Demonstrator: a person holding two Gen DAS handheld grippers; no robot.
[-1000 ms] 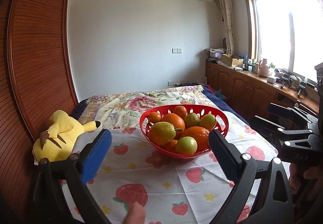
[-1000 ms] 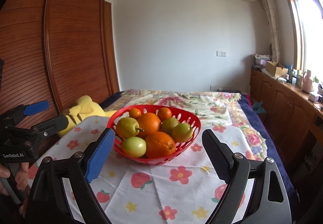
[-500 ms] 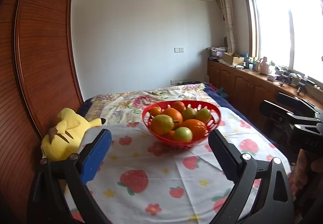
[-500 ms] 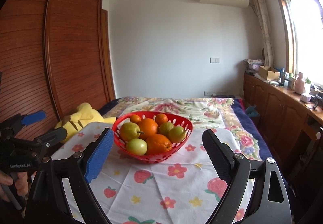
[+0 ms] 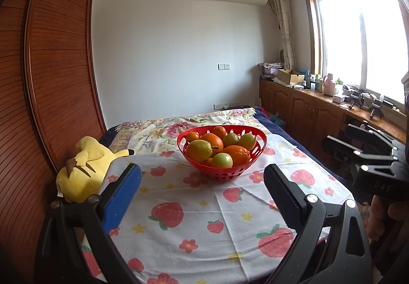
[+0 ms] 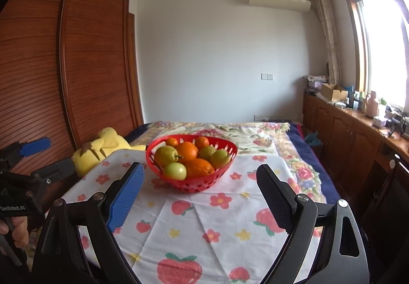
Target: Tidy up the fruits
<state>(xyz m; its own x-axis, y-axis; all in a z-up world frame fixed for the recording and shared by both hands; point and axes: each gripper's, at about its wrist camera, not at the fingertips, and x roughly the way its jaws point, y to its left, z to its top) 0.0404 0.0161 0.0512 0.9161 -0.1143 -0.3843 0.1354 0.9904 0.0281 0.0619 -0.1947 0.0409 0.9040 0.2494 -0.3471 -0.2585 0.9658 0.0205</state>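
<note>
So the red basket (image 5: pixel 260 142) sits mid-way up the flowery cloth (image 5: pixel 194 217) on the bed, piled with oranges (image 5: pixel 236 155), a yellowish pear (image 5: pixel 199 150) and a couple of green fruits (image 5: pixel 222 160). It's out ahead of both tools, well apart from either. Left hand-held gripper (image 5: pixel 202 192) is spread wide with nothing in it; same for the right hand-held gripper (image 6: pixel 200 193). Fruit looks smooth and shiny, heaped above the rim. A yellow plush (image 5: pixel 84 169) lies off to the left by the wardrobe.
</note>
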